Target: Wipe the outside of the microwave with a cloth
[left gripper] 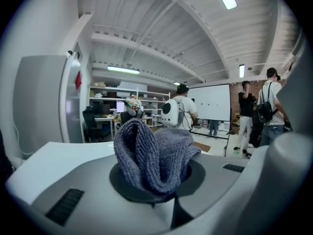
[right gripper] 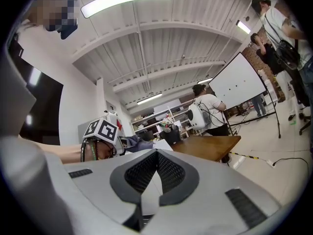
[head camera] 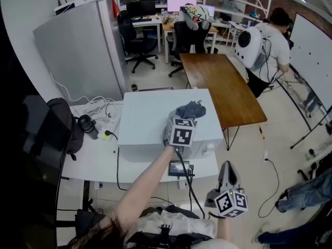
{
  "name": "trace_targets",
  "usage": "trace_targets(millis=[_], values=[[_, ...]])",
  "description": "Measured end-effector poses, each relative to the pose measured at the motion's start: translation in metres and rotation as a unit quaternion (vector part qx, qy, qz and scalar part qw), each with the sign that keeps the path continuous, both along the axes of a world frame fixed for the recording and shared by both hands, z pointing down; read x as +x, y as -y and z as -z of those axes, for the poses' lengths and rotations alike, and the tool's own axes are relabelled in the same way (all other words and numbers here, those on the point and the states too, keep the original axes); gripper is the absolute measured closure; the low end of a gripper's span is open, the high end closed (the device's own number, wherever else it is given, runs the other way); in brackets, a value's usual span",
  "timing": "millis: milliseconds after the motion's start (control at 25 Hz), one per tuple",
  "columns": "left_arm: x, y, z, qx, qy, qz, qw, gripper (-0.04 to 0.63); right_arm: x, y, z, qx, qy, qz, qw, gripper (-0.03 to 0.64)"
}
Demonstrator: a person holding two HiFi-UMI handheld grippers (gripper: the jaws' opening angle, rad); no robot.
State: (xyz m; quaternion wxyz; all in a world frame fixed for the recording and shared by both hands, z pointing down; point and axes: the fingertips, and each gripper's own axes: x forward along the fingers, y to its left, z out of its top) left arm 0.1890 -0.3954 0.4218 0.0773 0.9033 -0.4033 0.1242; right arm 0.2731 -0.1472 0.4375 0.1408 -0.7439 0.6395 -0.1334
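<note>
The white microwave stands on a white desk in the head view, with its flat top facing me. My left gripper reaches over the top's right part and is shut on a blue-grey cloth, which rests bunched on that top. In the left gripper view the cloth bulges up between the jaws, and the microwave's white top spreads out to the left. My right gripper hangs low at the right, off the desk and apart from the microwave. Its jaws are shut with nothing between them.
A brown wooden table stands just right of the microwave. A tall grey cabinet is at the back left. A black bag, a dark cylinder and cables lie on the desk's left. A person with a white backpack stands far right.
</note>
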Motion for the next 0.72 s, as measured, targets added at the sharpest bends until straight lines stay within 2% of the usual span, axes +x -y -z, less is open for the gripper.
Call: trace_targets(millis=[120,200,320,440,600,720], values=[[-0.051,0.015,0.004,0.019,0.014,0.046,0.9987,0.54,-0.016,0.011,0.001,0.002,-0.002,0.026,1.0,0.594],[-0.096,0.025,0.006,0.027,0.014,0.094,0.9951,0.54,-0.029,0.019,0.001,0.001,-0.002,0.045,0.999,0.594],[-0.17,0.036,0.006,0.037,0.014,0.181,0.9826,0.54,-0.05,0.03,-0.002,-0.004,-0.002,0.078,0.997,0.594],[-0.229,0.038,0.008,0.036,0.0,0.247,0.9682,0.54,-0.069,0.039,-0.002,-0.005,-0.001,0.105,0.994,0.594],[-0.28,0.033,0.01,0.026,-0.026,0.292,0.9556,0.54,-0.086,0.047,-0.002,-0.004,0.001,0.13,0.991,0.594],[-0.293,0.03,0.004,0.02,-0.018,0.297,0.9544,0.54,-0.092,0.051,-0.003,-0.003,-0.001,0.138,0.99,0.594]])
